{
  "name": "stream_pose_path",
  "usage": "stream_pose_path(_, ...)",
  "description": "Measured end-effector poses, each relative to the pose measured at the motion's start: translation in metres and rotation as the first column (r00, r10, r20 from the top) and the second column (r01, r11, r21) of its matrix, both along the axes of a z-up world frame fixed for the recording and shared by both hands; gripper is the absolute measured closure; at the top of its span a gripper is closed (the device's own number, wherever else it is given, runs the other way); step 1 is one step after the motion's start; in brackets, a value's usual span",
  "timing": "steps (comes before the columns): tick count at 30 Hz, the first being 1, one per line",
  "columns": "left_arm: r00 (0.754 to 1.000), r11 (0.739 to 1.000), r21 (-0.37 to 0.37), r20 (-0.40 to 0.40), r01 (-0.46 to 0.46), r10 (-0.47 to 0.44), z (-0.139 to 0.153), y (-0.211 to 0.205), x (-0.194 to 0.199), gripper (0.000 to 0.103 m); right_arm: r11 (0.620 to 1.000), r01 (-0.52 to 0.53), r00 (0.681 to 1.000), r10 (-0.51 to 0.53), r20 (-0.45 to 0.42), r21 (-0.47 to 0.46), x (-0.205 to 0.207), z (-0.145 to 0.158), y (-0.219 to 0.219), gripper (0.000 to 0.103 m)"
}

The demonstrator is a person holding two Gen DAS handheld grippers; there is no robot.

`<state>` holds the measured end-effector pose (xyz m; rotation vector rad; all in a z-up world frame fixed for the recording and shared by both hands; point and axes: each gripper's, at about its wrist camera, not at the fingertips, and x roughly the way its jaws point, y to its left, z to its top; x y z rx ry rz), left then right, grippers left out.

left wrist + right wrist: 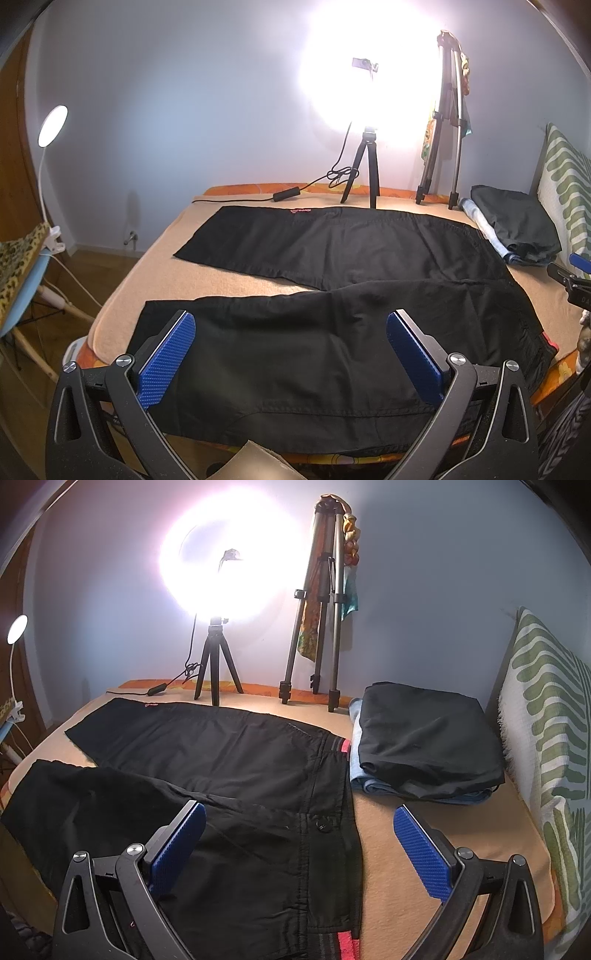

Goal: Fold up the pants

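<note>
Your left tongs (pixel 290 325) and right tongs (pixel 299 818) gape apart — empty — above the black pants (pixel 332 251) spread on the bed (pixel 166 258).

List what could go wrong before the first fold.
1. The black pants lie with legs splayed apart; folding now may misalign them.
2. The ring light tripod stands by the far leg; dragging fabric might topple it.
3. The folded stack beside the waistband could be disturbed.

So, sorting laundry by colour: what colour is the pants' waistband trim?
Pink-red on the waistband trim, clearest in the right wrist view.
</note>
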<state>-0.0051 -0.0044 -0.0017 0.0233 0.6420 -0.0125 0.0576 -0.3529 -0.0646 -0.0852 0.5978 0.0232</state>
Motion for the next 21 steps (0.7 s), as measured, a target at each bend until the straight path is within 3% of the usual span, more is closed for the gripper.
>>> stream_pose_path(21, 1.0, 1.0, 0.002, -0.008, -0.001, 0.001, -0.0023, 0.0029, 0.0013, 0.0, 1.0, -0.014, 1.0, 0.014, -0.008, 0.005, 0.0002, -0.0022, 0.0016, 0.0)
